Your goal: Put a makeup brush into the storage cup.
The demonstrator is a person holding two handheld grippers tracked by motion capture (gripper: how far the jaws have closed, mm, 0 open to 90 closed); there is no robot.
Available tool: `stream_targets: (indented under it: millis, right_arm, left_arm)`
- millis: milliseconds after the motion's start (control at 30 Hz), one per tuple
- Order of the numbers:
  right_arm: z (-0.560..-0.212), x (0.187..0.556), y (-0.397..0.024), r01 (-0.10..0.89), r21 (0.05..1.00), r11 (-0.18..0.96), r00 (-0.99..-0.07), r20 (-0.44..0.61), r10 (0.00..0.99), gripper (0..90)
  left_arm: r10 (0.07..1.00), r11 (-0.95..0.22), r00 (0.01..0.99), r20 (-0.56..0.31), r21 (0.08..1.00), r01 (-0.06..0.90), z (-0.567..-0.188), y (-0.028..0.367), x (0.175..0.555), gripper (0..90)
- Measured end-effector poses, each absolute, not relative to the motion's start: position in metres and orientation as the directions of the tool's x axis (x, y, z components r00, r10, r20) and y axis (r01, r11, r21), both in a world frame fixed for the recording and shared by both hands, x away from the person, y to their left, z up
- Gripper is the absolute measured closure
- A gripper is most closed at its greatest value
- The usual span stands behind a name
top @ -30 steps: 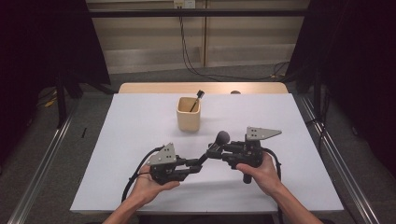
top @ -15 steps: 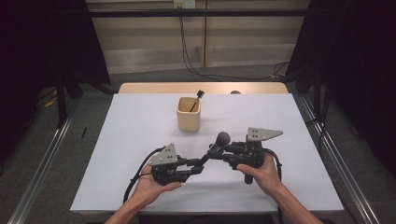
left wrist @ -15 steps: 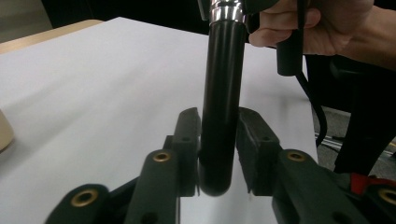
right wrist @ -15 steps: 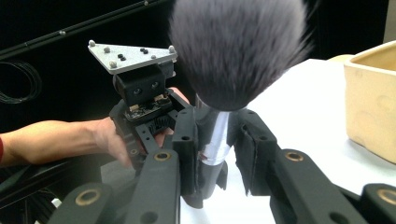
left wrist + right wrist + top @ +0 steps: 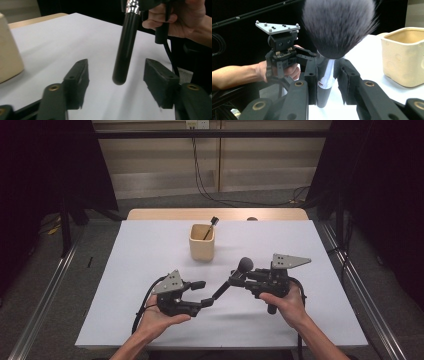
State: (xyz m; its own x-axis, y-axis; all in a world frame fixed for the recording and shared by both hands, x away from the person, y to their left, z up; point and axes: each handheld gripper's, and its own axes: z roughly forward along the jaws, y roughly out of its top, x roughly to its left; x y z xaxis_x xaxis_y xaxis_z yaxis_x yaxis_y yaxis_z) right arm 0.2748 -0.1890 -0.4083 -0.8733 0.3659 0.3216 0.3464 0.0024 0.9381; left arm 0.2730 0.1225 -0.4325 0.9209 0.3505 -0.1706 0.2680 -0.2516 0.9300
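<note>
Diagonally: brush [image 5: 231,281] bristles up-right, handle end toward left gripper [image 5: 199,293].

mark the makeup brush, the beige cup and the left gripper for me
makeup brush [image 5: 337,27], right gripper view, on the bristle head.
beige cup [image 5: 202,245], high view, on its front wall.
left gripper [image 5: 116,80], left gripper view, midway between its fingertips.

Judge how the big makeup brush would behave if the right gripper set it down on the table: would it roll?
The makeup brush has a round, glossy black handle, so it would probably roll and feel slippery. Its fluffy head looks soft and would likely flatten under pressure. The right gripper holds it at the ferrule; the handle looks rigid and probably light.
</note>
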Motion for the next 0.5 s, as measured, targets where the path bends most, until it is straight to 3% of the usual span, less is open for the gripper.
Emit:
stream_targets:
  millis: [267, 500]
  right_arm:
    - [-0.405, 0.276, -0.196, 0.352, 0.936, 0.02, -0.868, 0.318, 0.381, 71.5]
    - [-0.4, 0.278, -0.199, 0.358, 0.932, 0.051, -0.868, 0.312, 0.386, 71.5]
  left_arm:
    - [0.402, -0.233, 0.898, -0.18, 0.928, 0.29, -0.428, 0.132, 0.275, 9.2]
    - [0.381, -0.238, 0.906, -0.183, 0.928, 0.288, -0.428, 0.133, 0.275, 2.4]
